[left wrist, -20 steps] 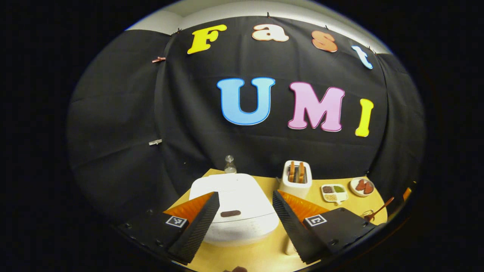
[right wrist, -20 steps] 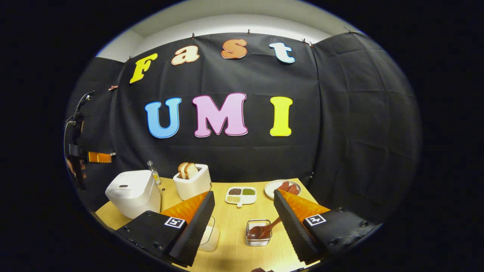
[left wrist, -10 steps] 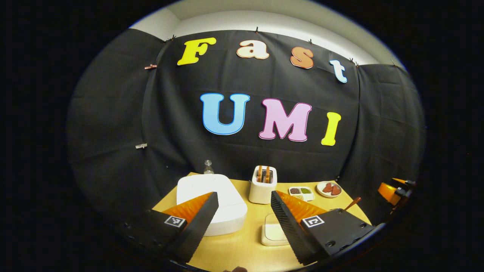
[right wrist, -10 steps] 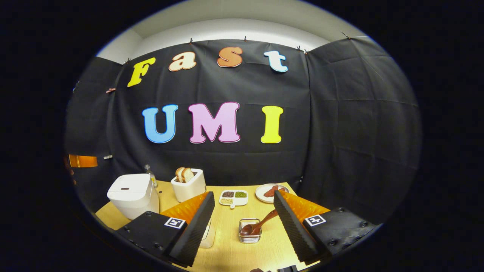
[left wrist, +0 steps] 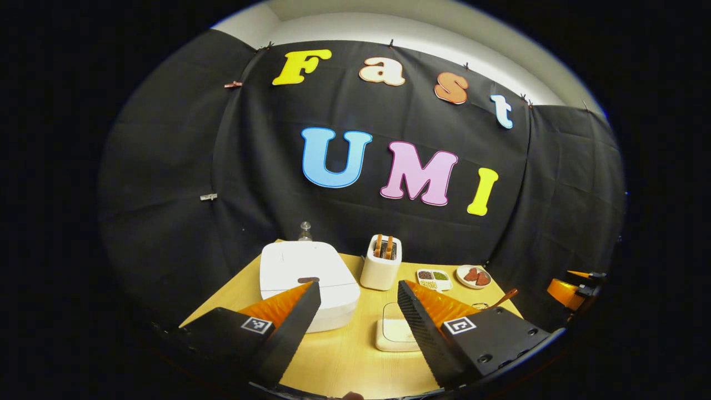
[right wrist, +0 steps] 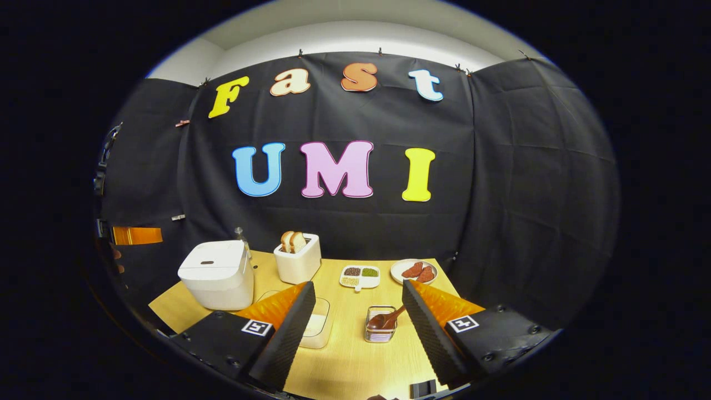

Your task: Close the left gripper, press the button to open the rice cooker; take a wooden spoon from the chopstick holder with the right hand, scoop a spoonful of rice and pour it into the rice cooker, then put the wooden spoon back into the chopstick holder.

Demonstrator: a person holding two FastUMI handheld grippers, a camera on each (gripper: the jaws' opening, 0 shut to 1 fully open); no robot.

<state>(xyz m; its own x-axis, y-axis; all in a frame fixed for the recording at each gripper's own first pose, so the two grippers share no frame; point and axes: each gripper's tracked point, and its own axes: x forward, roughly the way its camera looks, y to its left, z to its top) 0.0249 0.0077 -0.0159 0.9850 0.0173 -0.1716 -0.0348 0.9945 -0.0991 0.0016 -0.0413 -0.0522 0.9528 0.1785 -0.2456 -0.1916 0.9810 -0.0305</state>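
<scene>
The left gripper (left wrist: 355, 328) was held above the near edge of the wooden table (left wrist: 344, 361) with its jaws spread wide and nothing between them. The white rice cooker (left wrist: 305, 278) was seen ahead of and just behind the left finger, its lid down and its dark button (left wrist: 308, 280) on the top face. The cooker was not touched by either finger. A shallow white rice container (left wrist: 395, 332) lay on the table between the fingers, close to the right finger, partly hidden by it.

The right gripper (right wrist: 358, 328) was likewise released, jaws wide apart and empty. In the right gripper view the chopstick holder (right wrist: 381, 331), a small wire basket, stood between the two fingers, nearer the right finger but apart from it. The wooden spoon (right wrist: 386, 320) rested in the holder, bowl down, its handle leaning toward the right finger without contact. The rice container (right wrist: 316, 330) lay just beside the left finger, partly covered by it. The rice cooker (right wrist: 218, 275) stood well to the left, near the table's far left corner.

Behind these, a white toaster (right wrist: 299, 261) holding bread slices, a divided dish of grains (right wrist: 360, 276) and a plate (right wrist: 413, 271) of reddish food were set along the rear of the table. A small glass bottle (left wrist: 304, 231) stood behind the cooker.
</scene>
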